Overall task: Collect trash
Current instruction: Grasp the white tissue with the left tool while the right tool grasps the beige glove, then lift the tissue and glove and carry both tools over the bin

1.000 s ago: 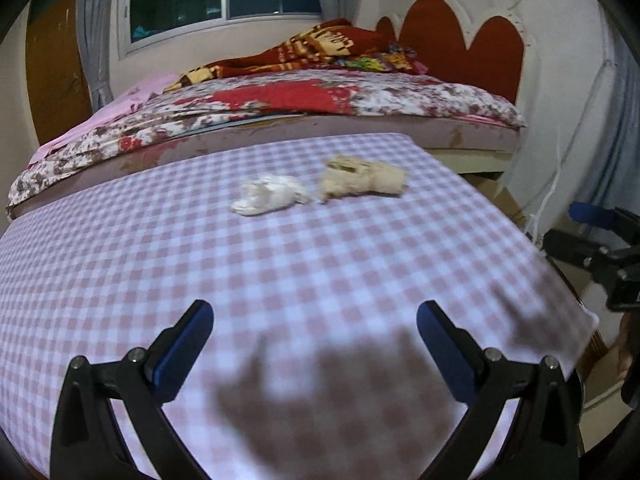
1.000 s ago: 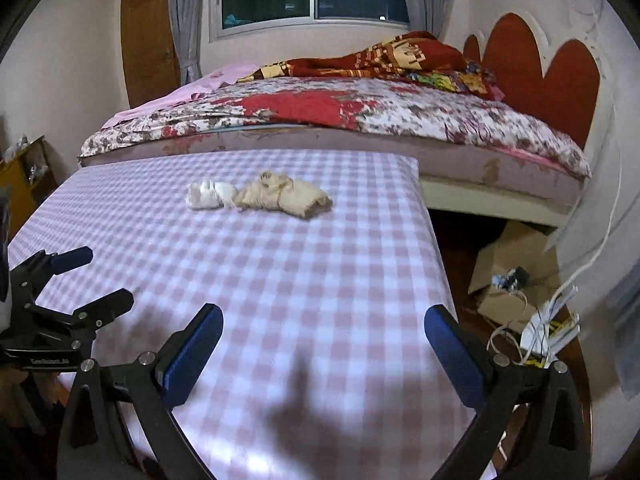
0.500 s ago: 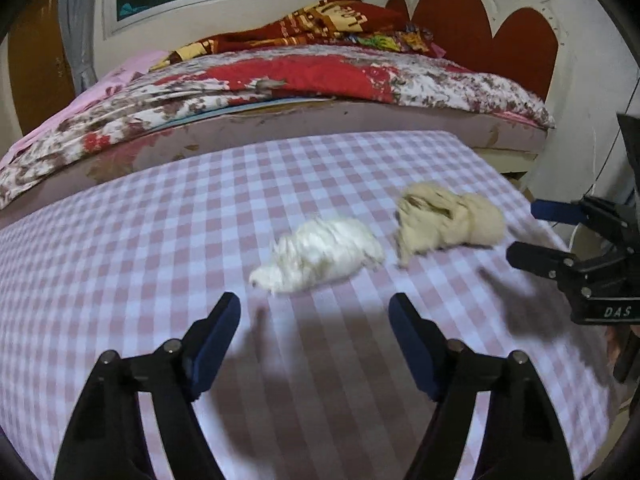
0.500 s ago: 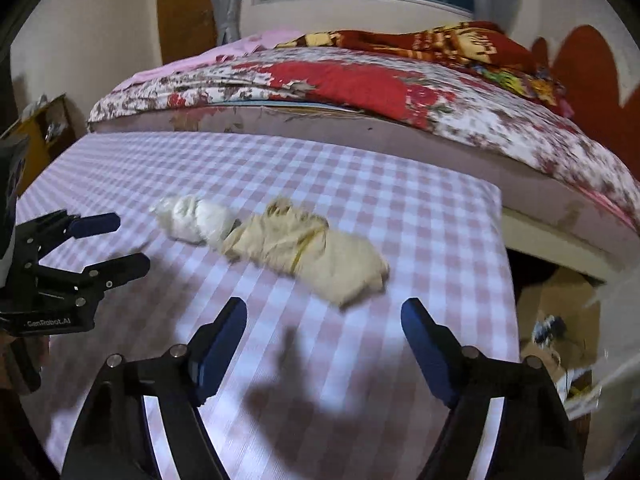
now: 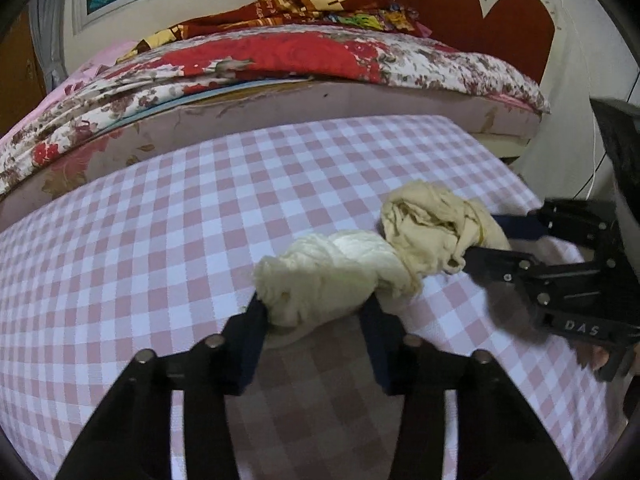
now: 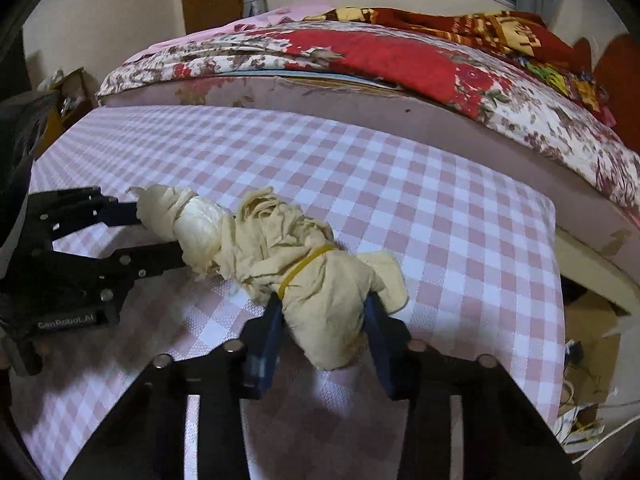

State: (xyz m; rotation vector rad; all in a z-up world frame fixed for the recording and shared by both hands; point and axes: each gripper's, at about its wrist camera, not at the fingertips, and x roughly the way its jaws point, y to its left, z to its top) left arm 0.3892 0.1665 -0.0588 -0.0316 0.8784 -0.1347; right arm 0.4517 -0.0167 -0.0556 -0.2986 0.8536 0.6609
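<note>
On the pink checked tablecloth (image 5: pixel 160 240) two wads of trash lie touching each other. The white crumpled wad (image 5: pixel 332 268) sits between the fingers of my left gripper (image 5: pixel 314 304), whose jaws are closing and whose pads press its sides. The beige cloth-like bundle (image 6: pixel 304 256), tied with a yellow rubber band, is between the fingers of my right gripper (image 6: pixel 324 304), also closing, pads against it. The right wrist view shows the left gripper (image 6: pixel 156 236) around the white wad (image 6: pixel 196 224). In the left wrist view, the right gripper (image 5: pixel 480 240) is at the bundle (image 5: pixel 432 220).
A bed with a floral cover (image 5: pixel 280 60) and a red blanket runs along the table's far side, with a red headboard (image 5: pixel 500 28) behind. Past the table's right edge (image 6: pixel 556 260) lie cardboard and cables on the floor (image 6: pixel 580 420).
Both grippers came forward and down to the wads, and their jaws narrowed from wide open to either side of them. The white wad and the bundle now touch.
</note>
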